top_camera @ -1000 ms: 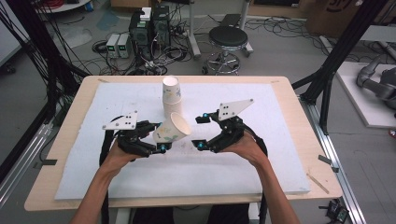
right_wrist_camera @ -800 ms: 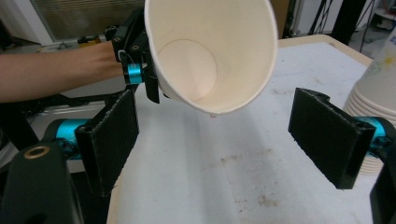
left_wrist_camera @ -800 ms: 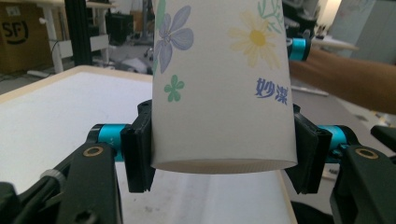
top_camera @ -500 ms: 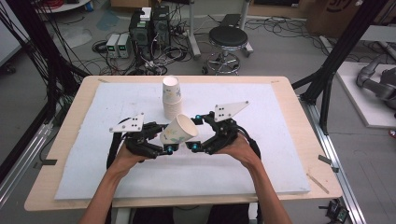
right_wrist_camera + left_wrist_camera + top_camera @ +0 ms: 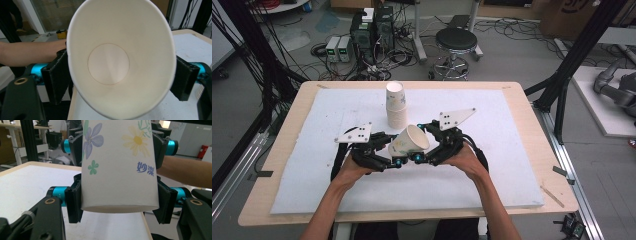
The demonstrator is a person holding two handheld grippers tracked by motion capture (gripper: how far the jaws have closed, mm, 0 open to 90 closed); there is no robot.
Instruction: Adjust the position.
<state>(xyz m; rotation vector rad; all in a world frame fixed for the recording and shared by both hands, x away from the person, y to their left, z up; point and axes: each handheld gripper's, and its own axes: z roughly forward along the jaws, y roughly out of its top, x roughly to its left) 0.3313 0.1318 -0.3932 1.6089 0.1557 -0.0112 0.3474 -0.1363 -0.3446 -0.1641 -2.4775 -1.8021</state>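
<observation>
Counts on the table
One loose paper cup (image 5: 409,143), one stack of cups (image 5: 396,104) — two grippers, left (image 5: 393,159) and right (image 5: 421,153).

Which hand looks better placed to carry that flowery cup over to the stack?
Probably the left. Its hand-held gripper clamps the paper cup near the base; the right one grips near the rim, which faces away from the stack.

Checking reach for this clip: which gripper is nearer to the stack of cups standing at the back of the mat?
Right, narrowly, by the high view. The right gripper sits just right of and below the stack of cups; the left gripper is lower-left. Both clamp the tilted paper cup.
</observation>
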